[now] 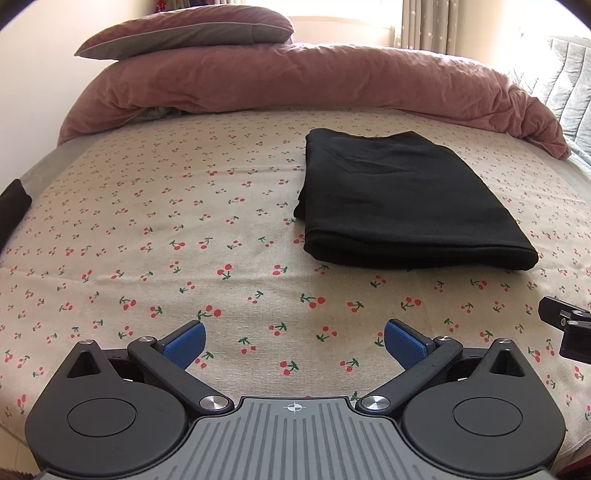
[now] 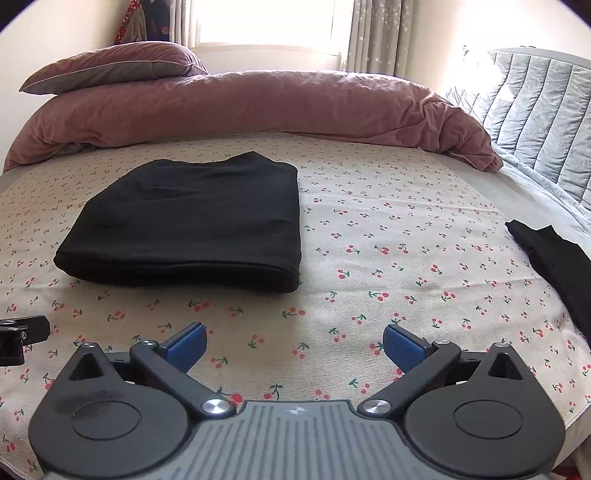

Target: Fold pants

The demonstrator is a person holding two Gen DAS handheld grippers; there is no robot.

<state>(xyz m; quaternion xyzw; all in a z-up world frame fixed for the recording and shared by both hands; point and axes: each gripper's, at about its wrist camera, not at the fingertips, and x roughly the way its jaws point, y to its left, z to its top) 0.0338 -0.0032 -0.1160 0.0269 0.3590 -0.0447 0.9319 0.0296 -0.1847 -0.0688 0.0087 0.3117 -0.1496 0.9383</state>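
Black pants lie folded into a thick flat rectangle on the cherry-print sheet. In the right wrist view the same folded pants sit ahead and to the left. My left gripper hovers open over the sheet, short of the pants and left of them, holding nothing. My right gripper is also open and empty, just short of the pants' near edge. Part of the right gripper shows at the left wrist view's right edge.
A pink duvet is bunched along the far side with a pillow on top. A grey quilted headboard stands at the right. Another black garment lies at the right bed edge; dark cloth shows at the left.
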